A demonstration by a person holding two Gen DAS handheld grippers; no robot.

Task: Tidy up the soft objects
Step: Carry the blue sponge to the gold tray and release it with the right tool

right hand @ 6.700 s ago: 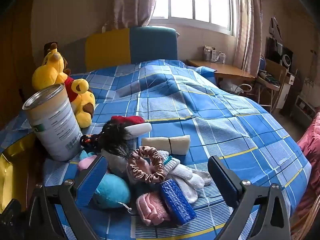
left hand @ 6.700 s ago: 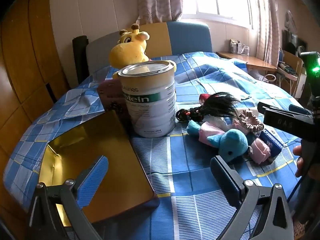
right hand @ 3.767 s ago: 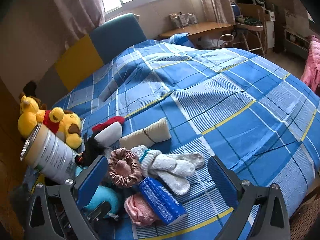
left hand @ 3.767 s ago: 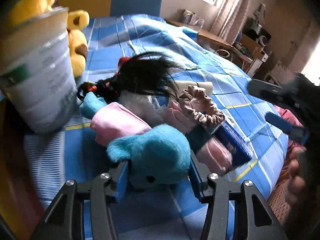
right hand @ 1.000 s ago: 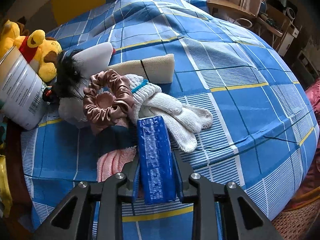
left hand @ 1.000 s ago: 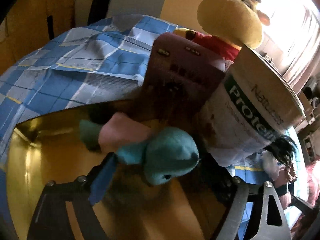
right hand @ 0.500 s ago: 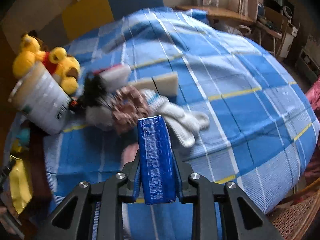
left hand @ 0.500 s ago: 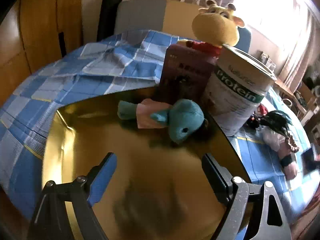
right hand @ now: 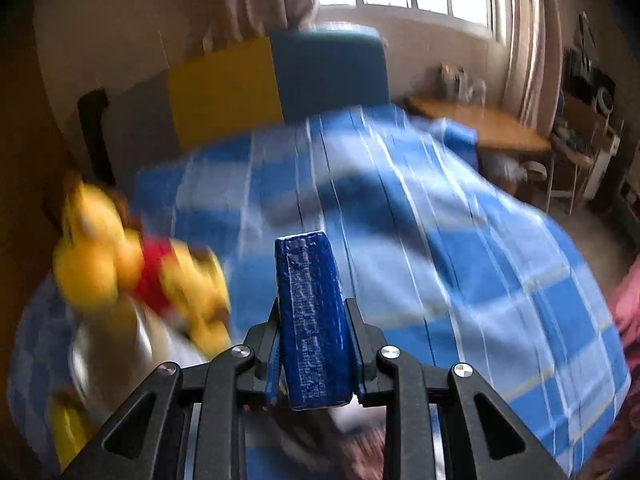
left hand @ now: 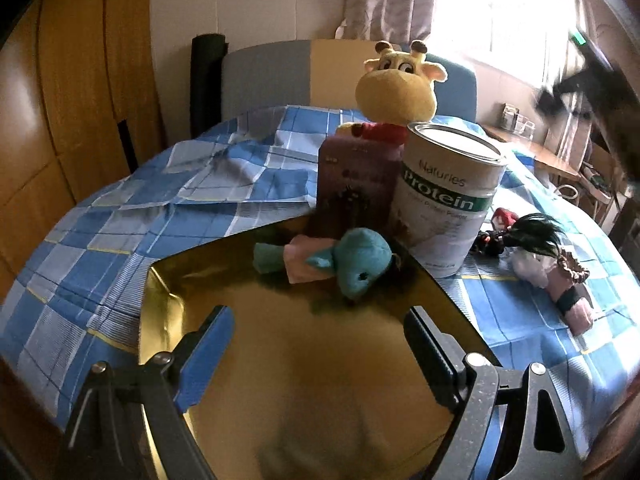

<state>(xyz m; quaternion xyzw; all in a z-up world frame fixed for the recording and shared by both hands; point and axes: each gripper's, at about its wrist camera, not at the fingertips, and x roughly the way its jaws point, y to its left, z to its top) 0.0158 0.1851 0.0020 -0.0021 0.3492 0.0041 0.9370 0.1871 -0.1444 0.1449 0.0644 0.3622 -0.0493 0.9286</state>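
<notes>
Now my right gripper clamps a crinkly blue rectangular packet; my left gripper gapes wide over the glossy gold tray holding a fuzzy teal plush.

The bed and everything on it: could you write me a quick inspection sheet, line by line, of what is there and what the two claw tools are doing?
Surface: bed with a blue checked cover, rumpled near the headboard.
Job's things: teal plush toy lies in the gold tray, at its far end; blue pouch held off the bed; hair scrunchie and a pink cloth lie right of the tray.
Clutter: protein tin, dark red box, yellow giraffe plush, all behind the tray.
Grippers: left gripper open and empty over the tray; right gripper shut on the blue pouch.
Cables: nothing seen.
Surroundings: window with curtains, wooden wardrobe, a desk beyond the bed.
</notes>
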